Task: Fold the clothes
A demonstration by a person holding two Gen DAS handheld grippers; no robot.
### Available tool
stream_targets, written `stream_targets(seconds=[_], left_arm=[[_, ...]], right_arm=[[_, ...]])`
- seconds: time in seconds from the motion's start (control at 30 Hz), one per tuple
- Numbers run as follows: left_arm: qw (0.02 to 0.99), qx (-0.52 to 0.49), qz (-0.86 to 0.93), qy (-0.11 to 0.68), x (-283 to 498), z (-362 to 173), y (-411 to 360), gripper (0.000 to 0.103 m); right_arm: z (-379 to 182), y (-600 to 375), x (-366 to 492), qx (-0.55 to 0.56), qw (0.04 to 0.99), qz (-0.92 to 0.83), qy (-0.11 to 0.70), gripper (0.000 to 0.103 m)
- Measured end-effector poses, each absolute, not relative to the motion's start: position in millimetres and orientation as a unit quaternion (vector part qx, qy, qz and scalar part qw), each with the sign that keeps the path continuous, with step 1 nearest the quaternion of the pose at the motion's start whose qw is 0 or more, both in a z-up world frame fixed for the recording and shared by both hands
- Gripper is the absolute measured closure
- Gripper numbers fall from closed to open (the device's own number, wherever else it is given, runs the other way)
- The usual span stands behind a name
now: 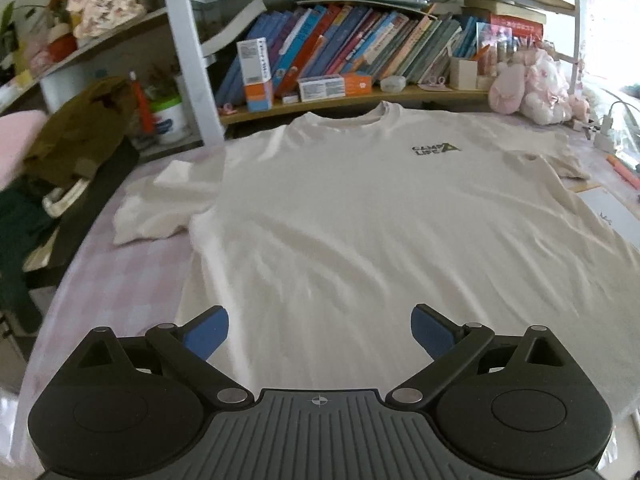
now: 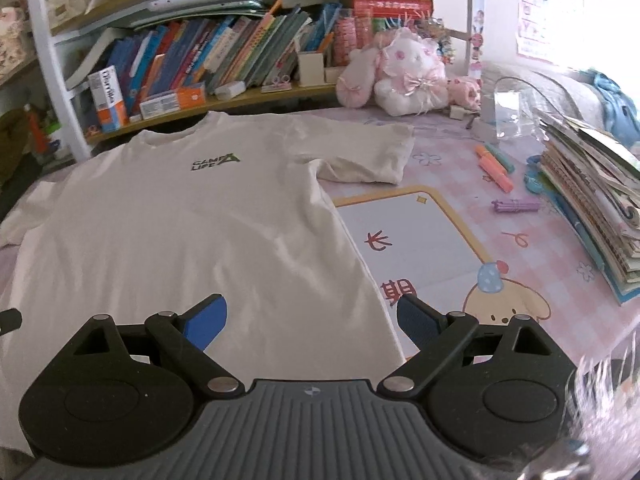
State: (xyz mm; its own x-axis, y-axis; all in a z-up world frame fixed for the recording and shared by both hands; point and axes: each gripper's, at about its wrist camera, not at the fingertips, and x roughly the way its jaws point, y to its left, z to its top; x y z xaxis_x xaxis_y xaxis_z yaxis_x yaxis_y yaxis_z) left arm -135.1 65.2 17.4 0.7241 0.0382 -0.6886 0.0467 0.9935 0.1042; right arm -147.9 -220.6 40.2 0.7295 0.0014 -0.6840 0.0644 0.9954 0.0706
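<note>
A white T-shirt (image 1: 340, 220) (image 2: 168, 232) lies flat and face up on the pink checked table cover, collar towards the bookshelf, with a small dark "CAMP LIFE" logo (image 1: 436, 149) on the chest. Both short sleeves are spread out, one (image 1: 160, 208) at the left and one (image 2: 368, 152) at the right. My left gripper (image 1: 320, 320) hovers over the shirt's lower middle, open, with nothing between its blue pads. My right gripper (image 2: 312, 308) is open over the shirt's lower right edge, its right pad (image 2: 416, 320) above the printed mat.
A printed mat (image 2: 420, 240) lies right of the shirt, with marker pens (image 2: 496, 168) and a stack of books (image 2: 592, 204) beyond. Plush toys (image 2: 404, 76) and a bookshelf (image 1: 340, 52) line the back. A brown bag (image 1: 80, 128) stands at the left.
</note>
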Motion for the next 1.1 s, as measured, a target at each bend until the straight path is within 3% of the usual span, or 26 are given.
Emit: stream_targets(seconds=[0.63, 1.1], left_arm=[[0.916, 0.019, -0.071, 0.395, -88, -10, 106, 0.004], [0.916, 0.017, -0.022, 0.401, -88, -11, 95, 0.004]], right_arm=[[40, -165, -128, 0.022, 0.915, -0.089, 0.394, 0.010], [31, -175, -96, 0.036, 0.915, -0.051, 0.398, 0.010]])
